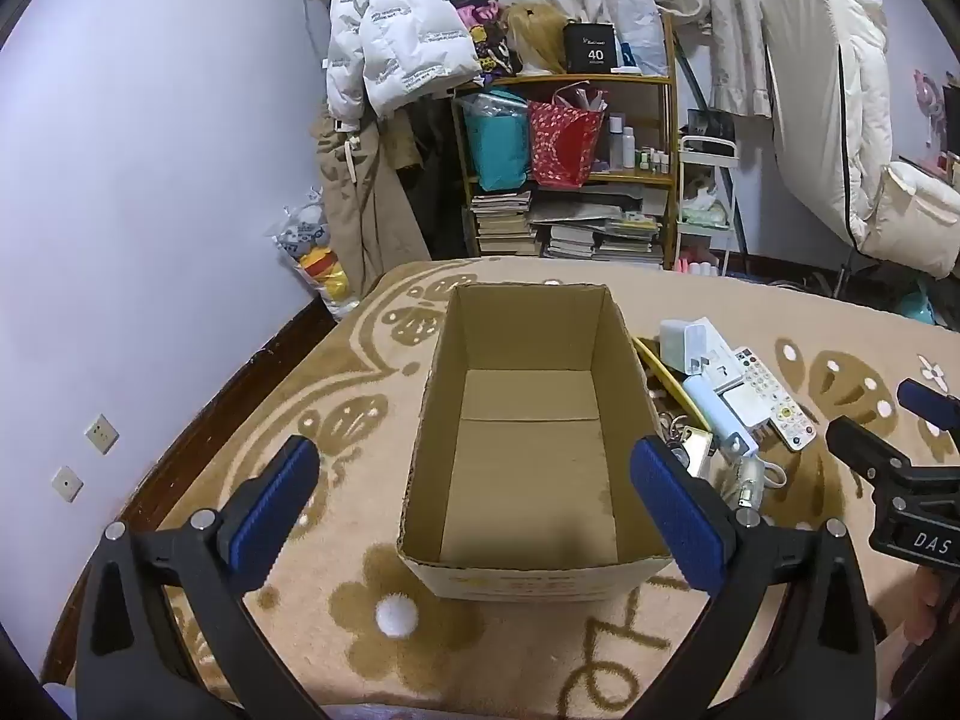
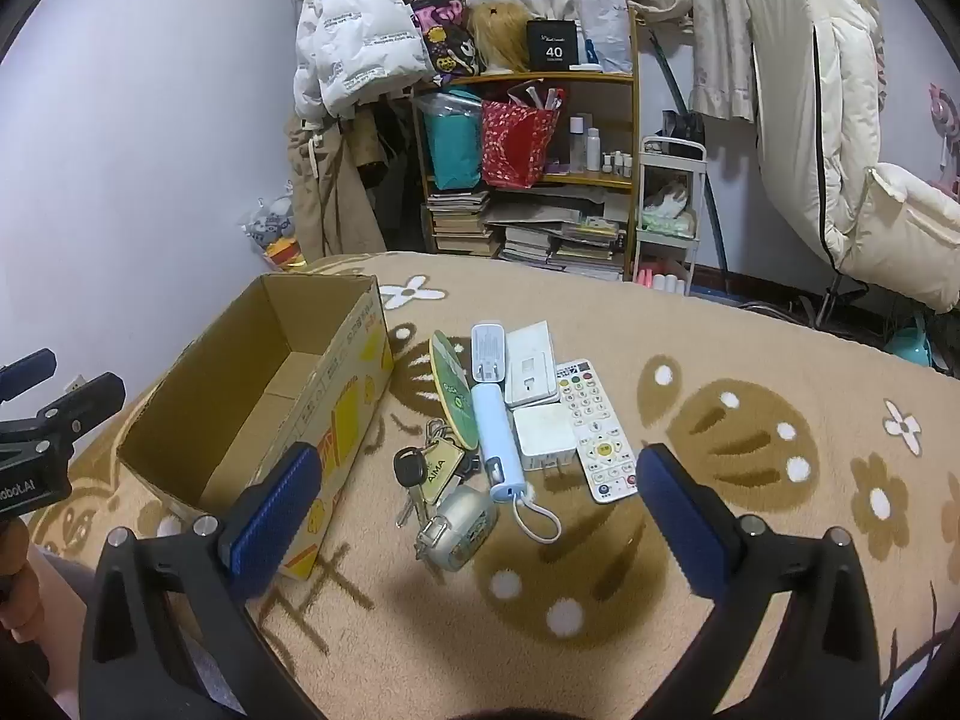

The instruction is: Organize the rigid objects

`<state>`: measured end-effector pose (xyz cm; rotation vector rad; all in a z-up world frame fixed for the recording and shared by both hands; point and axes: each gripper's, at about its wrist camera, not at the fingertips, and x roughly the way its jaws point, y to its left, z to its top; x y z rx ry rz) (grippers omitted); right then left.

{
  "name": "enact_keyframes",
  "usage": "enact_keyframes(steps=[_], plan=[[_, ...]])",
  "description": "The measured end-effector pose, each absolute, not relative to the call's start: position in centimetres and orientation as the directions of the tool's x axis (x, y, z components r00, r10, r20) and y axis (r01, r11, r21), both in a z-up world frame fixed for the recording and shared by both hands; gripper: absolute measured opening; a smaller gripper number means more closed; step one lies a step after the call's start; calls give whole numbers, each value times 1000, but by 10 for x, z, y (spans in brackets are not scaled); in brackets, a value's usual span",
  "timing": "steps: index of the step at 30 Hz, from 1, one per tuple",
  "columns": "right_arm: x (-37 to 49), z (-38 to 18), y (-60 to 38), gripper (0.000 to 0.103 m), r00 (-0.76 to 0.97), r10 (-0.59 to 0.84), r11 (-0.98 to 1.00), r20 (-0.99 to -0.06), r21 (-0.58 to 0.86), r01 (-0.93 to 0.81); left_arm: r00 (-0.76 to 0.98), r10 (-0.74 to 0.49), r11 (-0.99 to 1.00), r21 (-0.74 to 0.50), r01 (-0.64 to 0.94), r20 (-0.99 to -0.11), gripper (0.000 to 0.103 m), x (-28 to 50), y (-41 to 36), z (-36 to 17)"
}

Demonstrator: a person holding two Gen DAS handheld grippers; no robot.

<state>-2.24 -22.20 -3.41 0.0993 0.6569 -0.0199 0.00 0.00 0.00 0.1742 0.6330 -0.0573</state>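
Several small, stiff, light items lie ahead of the right gripper's (image 2: 474,510) spread fingers; grip the remote (image 2: 597,429) across its narrow sides. Left gripper (image 1: 474,510), fingers also apart, faces the box (image 1: 528,576).

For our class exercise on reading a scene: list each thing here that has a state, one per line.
cardboard box: open, empty, upright
left claw: open, holding nothing
right claw: open, holding nothing
remote control: lying flat, buttons up
keys: lying outside the box
light blue power bank: lying flat

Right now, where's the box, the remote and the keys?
cardboard box (image 2: 198,420), right wrist view, inner left wall.
remote (image 2: 597,429), right wrist view, button face.
keys (image 2: 411,468), right wrist view, black key head.
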Motion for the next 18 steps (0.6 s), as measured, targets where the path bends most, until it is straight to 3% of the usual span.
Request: enact_keyframes(steps=[18], plan=[[-24,-32,-221,103,794,12,995,-608,84,49,787,-8,986,127,110,-617,103,2,0,-3]])
